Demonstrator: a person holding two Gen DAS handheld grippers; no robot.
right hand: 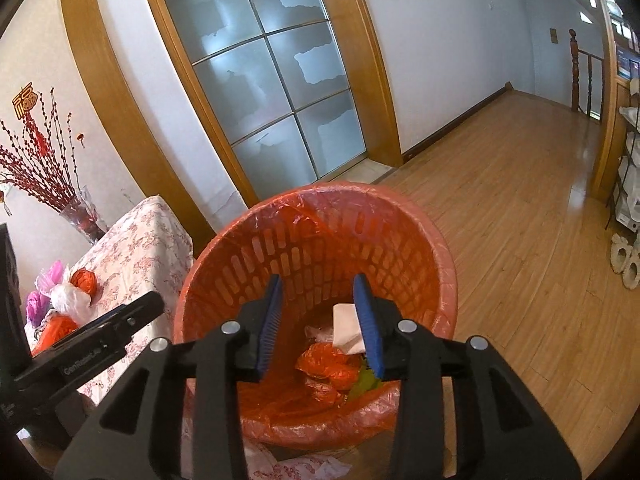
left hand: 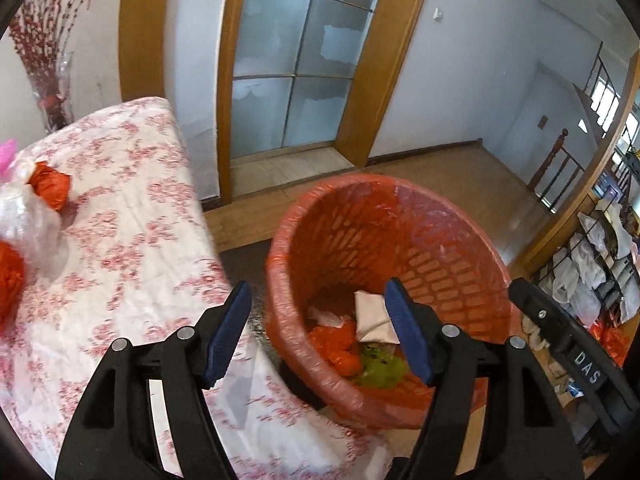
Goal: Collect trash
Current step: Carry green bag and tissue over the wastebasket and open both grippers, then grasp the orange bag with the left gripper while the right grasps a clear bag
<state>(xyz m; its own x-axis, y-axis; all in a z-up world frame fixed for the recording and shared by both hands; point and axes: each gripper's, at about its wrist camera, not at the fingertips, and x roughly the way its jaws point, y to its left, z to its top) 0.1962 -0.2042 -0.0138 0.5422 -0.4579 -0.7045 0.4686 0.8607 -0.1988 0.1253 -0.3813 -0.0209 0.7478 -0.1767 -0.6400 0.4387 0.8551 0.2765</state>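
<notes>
The right blue pad (left hand: 408,332) of the left gripper covers one edge of the white paper packet (left hand: 372,316) in the orange basket (left hand: 400,208), and the green scrap (left hand: 380,366) below is partly covered too. On the surface (left hand: 132,248) the floral cloth is smeared by blur, and the orange bag (left hand: 10,280) runs off the left edge. In the right wrist view a black device (right hand: 8,280) is cut by the left edge, and the shelf items (right hand: 630,184) are too small to name.

basket (right hand: 416,248) mouth open above | table (left hand: 132,240) edge just left | floor (right hand: 520,240) right bare
</notes>
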